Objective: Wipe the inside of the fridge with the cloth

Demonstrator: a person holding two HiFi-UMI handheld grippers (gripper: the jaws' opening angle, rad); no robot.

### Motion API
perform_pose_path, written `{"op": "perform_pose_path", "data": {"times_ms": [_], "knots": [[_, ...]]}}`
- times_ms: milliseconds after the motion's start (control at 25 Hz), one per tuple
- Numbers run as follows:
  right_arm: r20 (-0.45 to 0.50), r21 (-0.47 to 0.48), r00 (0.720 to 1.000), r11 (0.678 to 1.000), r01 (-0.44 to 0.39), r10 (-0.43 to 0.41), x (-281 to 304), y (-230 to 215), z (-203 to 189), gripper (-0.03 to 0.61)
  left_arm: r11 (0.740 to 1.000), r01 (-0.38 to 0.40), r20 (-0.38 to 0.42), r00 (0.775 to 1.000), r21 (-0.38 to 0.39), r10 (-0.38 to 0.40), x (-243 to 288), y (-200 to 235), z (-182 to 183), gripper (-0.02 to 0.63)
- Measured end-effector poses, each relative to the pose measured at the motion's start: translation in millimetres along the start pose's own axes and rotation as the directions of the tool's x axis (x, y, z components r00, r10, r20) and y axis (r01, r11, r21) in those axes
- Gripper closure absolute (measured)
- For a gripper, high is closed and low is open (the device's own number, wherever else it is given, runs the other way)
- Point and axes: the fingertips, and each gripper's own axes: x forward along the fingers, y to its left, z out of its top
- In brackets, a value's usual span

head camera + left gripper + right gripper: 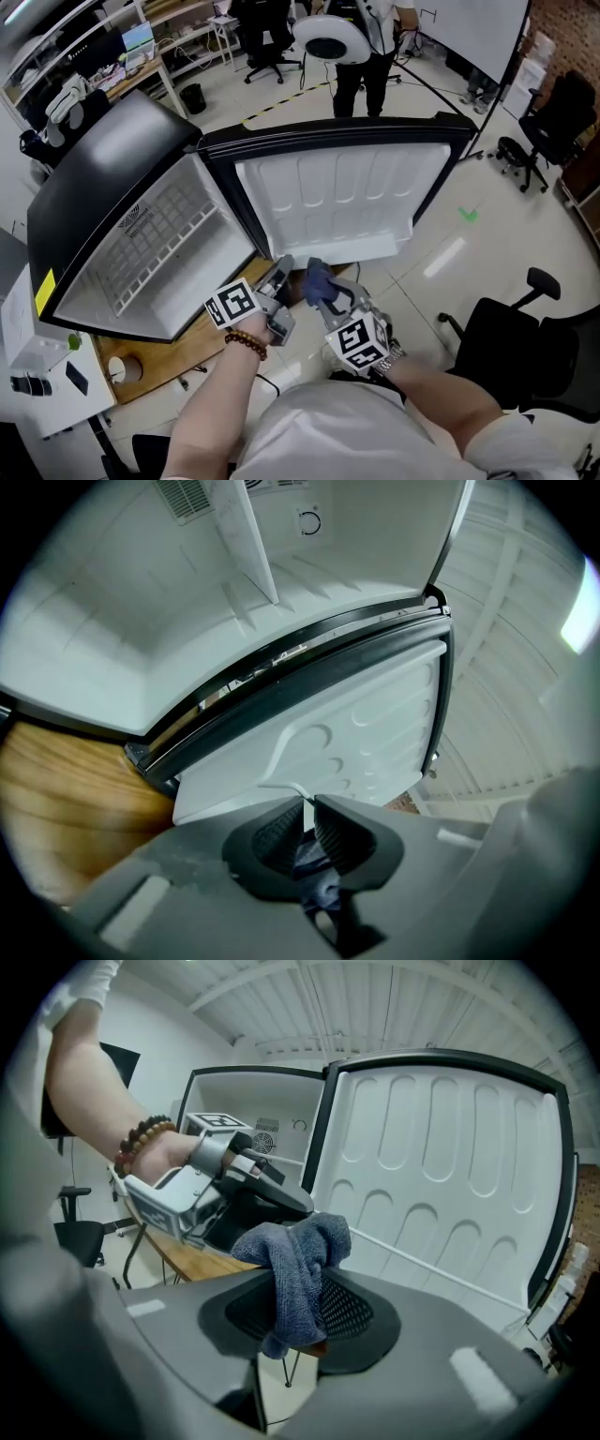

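1. Blue-grey cloth [292, 1260] hangs bunched in the right tongs [305, 1312], which are closed firmly on it, in the air before the fridge
2. Left tongs [307, 819] are almost pressed together, with only a thin slit; they seem to pinch a fold of the same cloth
3. Beyond, the fridge [159, 253] stands on the wooden desk [187, 349] with its door [347, 192] open; I judge the wiping is not yet begun, and next the cloth must go inside and press on a wall

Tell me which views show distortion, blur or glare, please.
Head view: sharp, evenly lit, with a glare streak on the floor. Left gripper view: strong round distortion, dark corners, the table blurred. Right gripper view: same distortion bending the fridge door; the cloth is sharp.
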Motion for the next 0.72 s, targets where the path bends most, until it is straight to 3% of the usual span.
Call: {"op": "perform_pose_path", "data": {"times_ms": [360, 720], "knots": [[0.002, 0.028, 0.999, 0.999, 0.032, -0.032, 64, -14, 5, 0.466, 1.000, -0.021, -0.019, 1.000, -0.012, 0.020, 5, -2, 6, 0.575], [0.050, 0.037, 0.999, 0.999, -0.016, 0.015, 108, -17, 15, 0.466, 0.999, -0.036, -0.034, 0.999, -0.023, 0.035, 5, -2, 7, 0.577]]}}
